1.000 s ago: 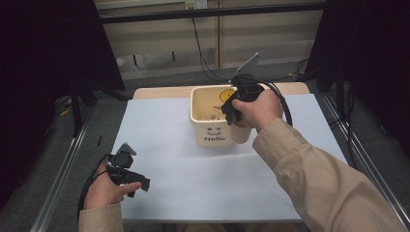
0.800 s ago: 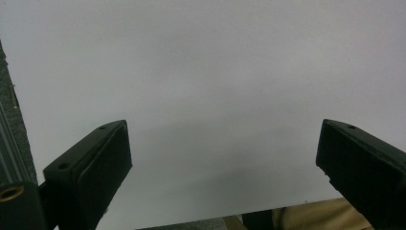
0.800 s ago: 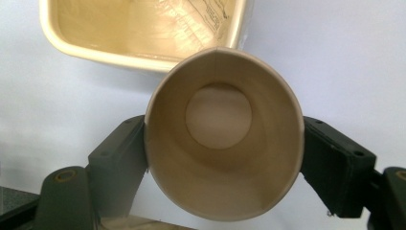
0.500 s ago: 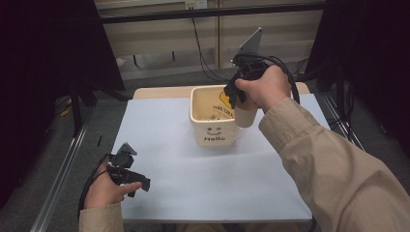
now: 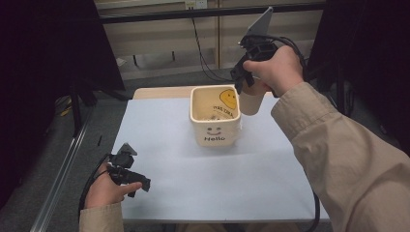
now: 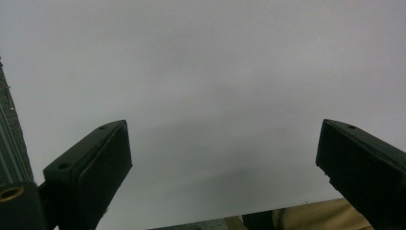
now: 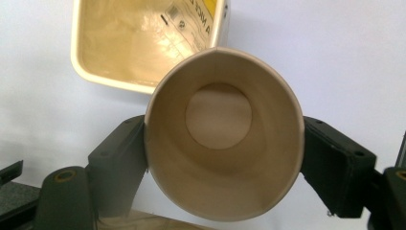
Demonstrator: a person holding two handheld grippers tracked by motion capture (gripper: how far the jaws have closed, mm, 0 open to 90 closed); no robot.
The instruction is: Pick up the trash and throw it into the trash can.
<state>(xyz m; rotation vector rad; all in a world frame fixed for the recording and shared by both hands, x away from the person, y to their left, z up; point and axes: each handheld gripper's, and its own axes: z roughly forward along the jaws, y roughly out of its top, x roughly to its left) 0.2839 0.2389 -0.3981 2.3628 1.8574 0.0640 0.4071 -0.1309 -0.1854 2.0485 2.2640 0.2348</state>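
My right gripper (image 5: 247,92) is shut on a tan paper cup (image 5: 251,100), held in the air above the right rear corner of a cream square bin (image 5: 215,133) with a smiley face and "Hello" on its front. In the right gripper view the cup (image 7: 225,134) is empty and squeezed oval between the two black jaws, with the bin (image 7: 139,43) below and behind it. My left gripper (image 5: 138,182) rests near the table's front left corner. Its jaws stand wide apart over the bare white surface (image 6: 206,72), with nothing between them.
The white table top (image 5: 203,183) has its front edge close to the left hand. A metal rail (image 5: 63,174) runs along the floor at the left. Dark stands and cables stand behind the table.
The right hand has lifted the paper cup up and away from the bin's rim. The left hand has stayed where it was.
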